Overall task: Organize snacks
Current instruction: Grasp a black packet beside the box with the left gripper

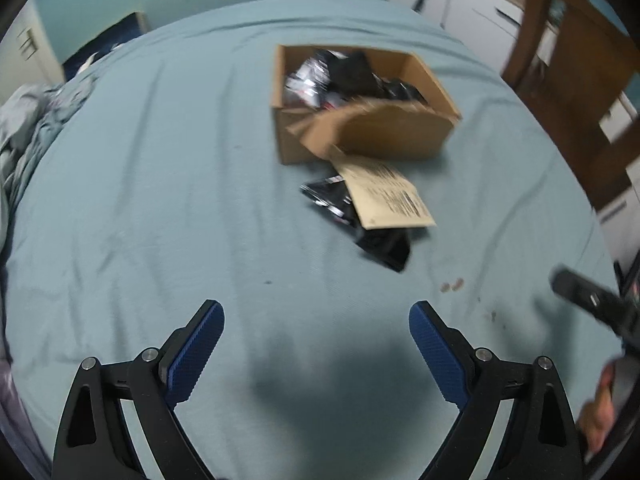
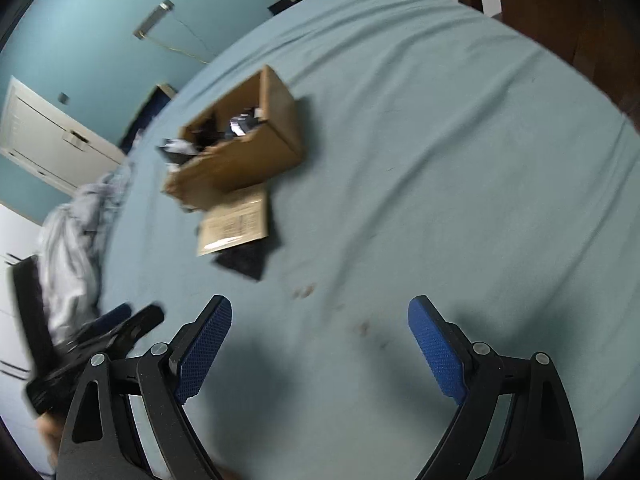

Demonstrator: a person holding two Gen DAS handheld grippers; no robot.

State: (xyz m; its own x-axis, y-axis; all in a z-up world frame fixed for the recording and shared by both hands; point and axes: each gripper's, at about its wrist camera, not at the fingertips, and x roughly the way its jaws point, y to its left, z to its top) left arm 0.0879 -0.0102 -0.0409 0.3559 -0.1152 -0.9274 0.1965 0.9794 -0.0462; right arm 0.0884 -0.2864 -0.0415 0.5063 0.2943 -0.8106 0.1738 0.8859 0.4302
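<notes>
An open cardboard box (image 1: 400, 136) sits on the teal cloth-covered table (image 1: 160, 200), with black and silver snack packets (image 1: 340, 80) inside. Its front flap (image 1: 392, 196) hangs down over a black snack packet (image 1: 360, 220) lying on the cloth. My left gripper (image 1: 316, 344) is open and empty, well short of the packet. In the right wrist view the box (image 2: 248, 152), flap (image 2: 236, 224) and black packet (image 2: 244, 260) lie ahead to the left. My right gripper (image 2: 320, 344) is open and empty above the cloth.
A wooden chair (image 1: 568, 80) stands at the table's right side. Crumpled grey cloth (image 1: 28, 128) lies at the left edge. The other gripper shows at the right edge of the left wrist view (image 1: 592, 300) and at the lower left of the right wrist view (image 2: 108, 336). Small brown stains (image 1: 452, 286) mark the cloth.
</notes>
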